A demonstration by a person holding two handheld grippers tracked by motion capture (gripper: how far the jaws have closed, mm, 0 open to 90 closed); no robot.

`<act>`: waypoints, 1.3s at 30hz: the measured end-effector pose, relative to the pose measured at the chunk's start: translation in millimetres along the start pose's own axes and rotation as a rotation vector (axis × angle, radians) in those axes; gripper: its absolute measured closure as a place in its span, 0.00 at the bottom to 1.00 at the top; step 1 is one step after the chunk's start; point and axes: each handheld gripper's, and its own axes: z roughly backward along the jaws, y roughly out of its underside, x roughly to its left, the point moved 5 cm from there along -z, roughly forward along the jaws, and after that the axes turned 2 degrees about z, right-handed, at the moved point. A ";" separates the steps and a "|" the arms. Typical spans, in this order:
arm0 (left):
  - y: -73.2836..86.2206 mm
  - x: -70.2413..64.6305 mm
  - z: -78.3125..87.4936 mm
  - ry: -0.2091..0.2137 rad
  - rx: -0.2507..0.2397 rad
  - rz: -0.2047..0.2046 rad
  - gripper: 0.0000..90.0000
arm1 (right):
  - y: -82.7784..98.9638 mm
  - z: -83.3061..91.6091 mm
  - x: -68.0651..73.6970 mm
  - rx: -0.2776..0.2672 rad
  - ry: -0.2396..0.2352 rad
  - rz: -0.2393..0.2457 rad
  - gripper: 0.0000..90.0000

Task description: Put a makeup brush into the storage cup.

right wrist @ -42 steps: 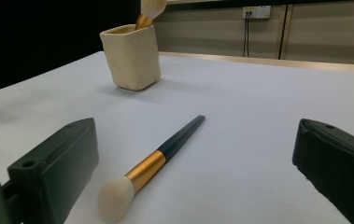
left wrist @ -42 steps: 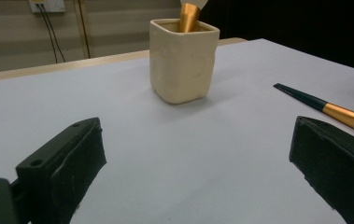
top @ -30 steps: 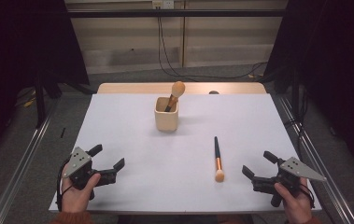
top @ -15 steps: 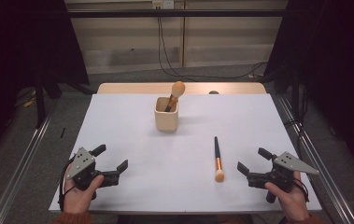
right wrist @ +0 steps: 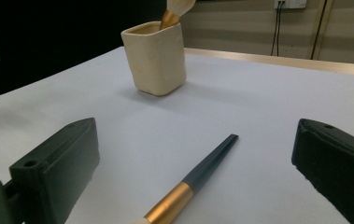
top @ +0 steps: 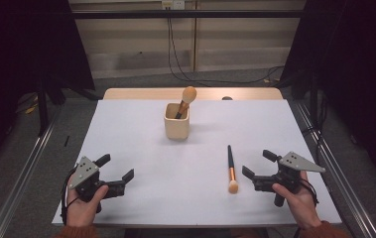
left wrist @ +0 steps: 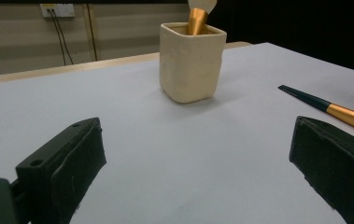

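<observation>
With both my left tongs (top: 117, 173) and right tongs (top: 256, 168) apart and empty, a clumsy closing at lower right could roll the slim brush (top: 231, 168) away.

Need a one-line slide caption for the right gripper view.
Open right gripper faces the loose makeup brush lying on the table, beige cup beyond.

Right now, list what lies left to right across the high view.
Left gripper → cup holding a brush → loose brush → right gripper.
</observation>
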 end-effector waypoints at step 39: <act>-2.6 6.9 1.3 -0.013 -0.012 -0.001 0.04 | -20.8 -64.3 -2.0 0.270 -0.043 0.024 0.02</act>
